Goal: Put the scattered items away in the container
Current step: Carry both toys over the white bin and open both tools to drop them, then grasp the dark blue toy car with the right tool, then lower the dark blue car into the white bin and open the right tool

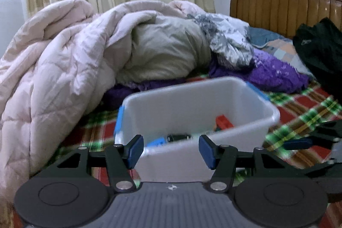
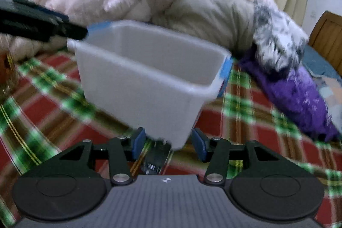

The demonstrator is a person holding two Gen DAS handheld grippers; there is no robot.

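Bedroom setup, so everything sits on a plaid bed sheet (image 1: pixel 299 108) with a big pink quilt (image 1: pixel 53 57) heaped at 9 o'clock and purple bedding (image 1: pixel 275 74) at 2 o'clock, which boxes the work area in. Dead ahead at 12 o'clock is the white container (image 1: pixel 245 99), parked on the flat patch of sheet, probably so both hands can get at it. It already holds a red block (image 1: pixel 223 121) and a dark cylinder thing (image 1: pixel 178 137). Left tongs (image 1: pixel 171 150) are spread wide over the near rim with nothing in them. Right tongs (image 2: pixel 166 143) are open too, low beside the container's near corner, with a small dark item (image 2: pixel 157 156) on the sheet between the pads. It's blurry, so I can't say what it is. Open room is mainly the sheet at 4 to 5 o'clock.
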